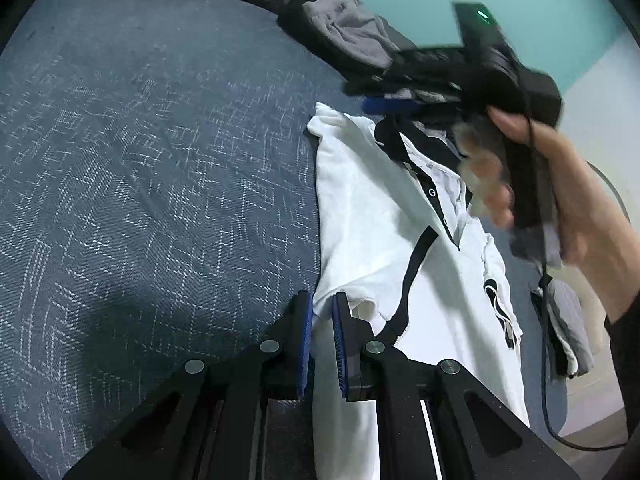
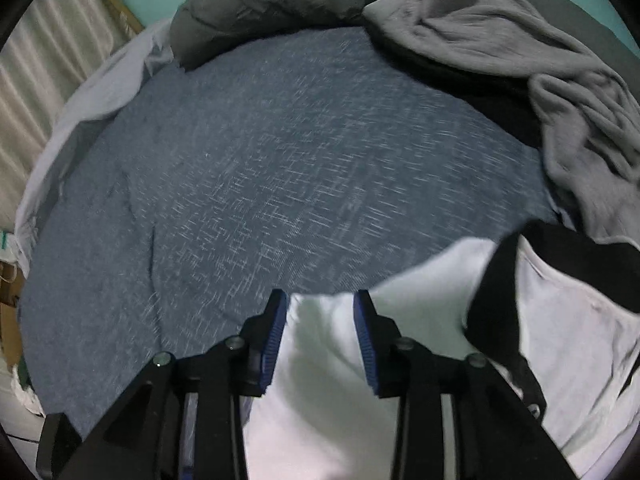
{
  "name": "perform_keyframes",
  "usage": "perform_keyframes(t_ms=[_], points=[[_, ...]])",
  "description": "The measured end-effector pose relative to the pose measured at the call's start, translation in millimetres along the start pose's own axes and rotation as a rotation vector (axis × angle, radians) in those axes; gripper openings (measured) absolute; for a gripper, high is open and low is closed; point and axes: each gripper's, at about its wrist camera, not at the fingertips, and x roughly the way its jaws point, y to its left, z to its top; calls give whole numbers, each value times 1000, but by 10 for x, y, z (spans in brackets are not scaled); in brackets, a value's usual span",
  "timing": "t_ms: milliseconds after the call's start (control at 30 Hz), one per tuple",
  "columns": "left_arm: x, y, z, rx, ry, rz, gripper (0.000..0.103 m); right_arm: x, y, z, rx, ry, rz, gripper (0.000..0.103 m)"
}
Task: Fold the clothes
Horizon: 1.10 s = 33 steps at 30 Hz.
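Left gripper (image 1: 322,312) pinches white shirt (image 1: 372,216) edge, near side. Right gripper (image 2: 320,312) jaws apart above the shirt, gripping nothing. Shirt lies on blue bedspread (image 1: 160,160), grey clothes (image 2: 500,52) far right.

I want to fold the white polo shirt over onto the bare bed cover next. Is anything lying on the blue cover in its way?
Nothing visible does. The blue bed cover beside the white polo shirt lies bare; the grey garment and dark pillow sit at its far edge.
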Motion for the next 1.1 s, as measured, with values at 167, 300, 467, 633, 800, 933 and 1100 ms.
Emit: perform_keyframes(t_ms=[167, 300, 467, 633, 800, 933, 1100], points=[[46, -25, -26, 27, 9, 3, 11, 274, 74, 54, -45, 48, -47, 35], [56, -54, -39, 43, 8, 6, 9, 301, 59, 32, -54, 27, -32, 6], [30, -80, -41, 60, 5, 9, 5, 245, -16, 55, -46, -27, -47, 1], [9, -74, -38, 58, 3, 6, 5, 231, -197, 112, 3, -68, -85, 1], [-16, -33, -50, 51, -3, 8, 5, 347, -172, 68, 11, -38, -88, 1], [-52, -30, -54, 51, -9, 6, 5, 376, -173, 58, 15, -46, -51, 1], [-59, -47, -66, 51, -5, 9, 5, 297, -179, 94, 43, -59, -48, 1]])
